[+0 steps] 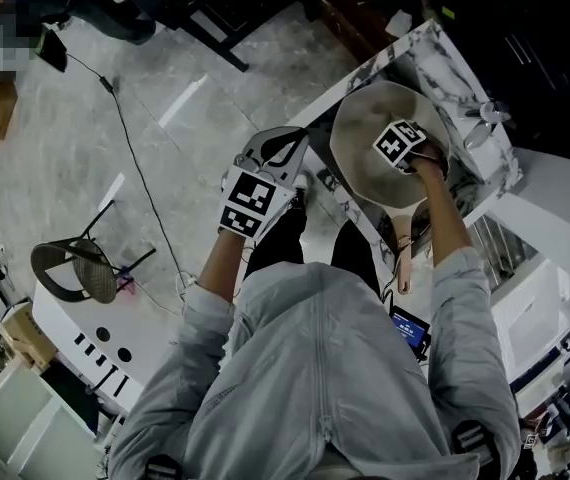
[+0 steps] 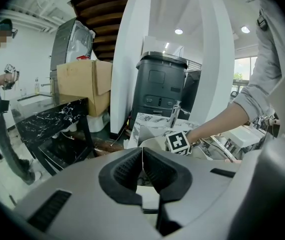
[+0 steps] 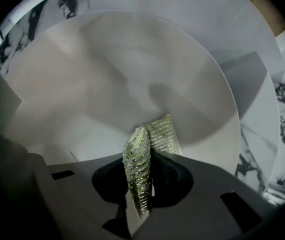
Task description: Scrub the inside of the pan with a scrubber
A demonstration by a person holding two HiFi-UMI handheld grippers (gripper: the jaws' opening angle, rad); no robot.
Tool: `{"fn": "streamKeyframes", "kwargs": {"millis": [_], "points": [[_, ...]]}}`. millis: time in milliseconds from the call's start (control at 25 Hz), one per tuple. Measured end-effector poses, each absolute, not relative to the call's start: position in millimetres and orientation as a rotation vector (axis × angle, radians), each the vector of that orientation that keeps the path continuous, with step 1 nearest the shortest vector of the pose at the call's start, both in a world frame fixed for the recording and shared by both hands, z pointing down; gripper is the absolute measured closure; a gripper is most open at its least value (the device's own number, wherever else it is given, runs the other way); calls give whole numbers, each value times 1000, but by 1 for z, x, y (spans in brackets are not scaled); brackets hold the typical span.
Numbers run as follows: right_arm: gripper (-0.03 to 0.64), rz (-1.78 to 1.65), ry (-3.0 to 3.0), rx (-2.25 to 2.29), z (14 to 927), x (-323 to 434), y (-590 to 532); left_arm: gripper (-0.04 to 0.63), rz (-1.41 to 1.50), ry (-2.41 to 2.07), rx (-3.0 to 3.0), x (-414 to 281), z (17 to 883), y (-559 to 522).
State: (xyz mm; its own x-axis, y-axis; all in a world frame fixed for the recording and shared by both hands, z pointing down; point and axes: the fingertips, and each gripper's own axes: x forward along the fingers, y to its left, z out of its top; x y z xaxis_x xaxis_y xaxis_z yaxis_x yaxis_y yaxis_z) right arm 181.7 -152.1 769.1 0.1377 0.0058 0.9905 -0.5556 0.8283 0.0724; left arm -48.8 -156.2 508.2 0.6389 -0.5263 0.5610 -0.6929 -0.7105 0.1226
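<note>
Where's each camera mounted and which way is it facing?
Head view: on head, steeply down; grey sleeves, round beige pan.
Left gripper view: on left gripper, across the room; shut jaws, right forearm.
Right gripper view: on right gripper, into pan; jaws clamp glittery green scrubber.
Head and right gripper views share the pan.

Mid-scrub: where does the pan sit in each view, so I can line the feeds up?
Head view: pan upper right of centre, handle pointing toward the person.
Left gripper view: only a pale strip of what looks like its rim, low centre, just above the jaws.
Right gripper view: its pale inside fills most of the picture, behind the scrubber.
Shared landmark: the marble-patterned surround.
</note>
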Motion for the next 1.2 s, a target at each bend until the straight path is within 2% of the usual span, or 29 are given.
{"fn": "streamKeyframes", "kwargs": {"millis": [280, 600, 1000, 1200], "points": [[534, 654, -1494, 625, 763, 153, -193, 572, 735, -982, 2520, -59, 513, -161], [534, 872, -1631, 545, 757, 92, -198, 572, 749, -987, 2503, -74, 518, -166], [534, 1395, -1851, 504, 730, 28, -183, 572, 737, -965, 2524, -84, 512, -163], [534, 1433, -1923, 496, 709, 11, -178, 572, 712, -938, 2554, -82, 507, -157]]}}
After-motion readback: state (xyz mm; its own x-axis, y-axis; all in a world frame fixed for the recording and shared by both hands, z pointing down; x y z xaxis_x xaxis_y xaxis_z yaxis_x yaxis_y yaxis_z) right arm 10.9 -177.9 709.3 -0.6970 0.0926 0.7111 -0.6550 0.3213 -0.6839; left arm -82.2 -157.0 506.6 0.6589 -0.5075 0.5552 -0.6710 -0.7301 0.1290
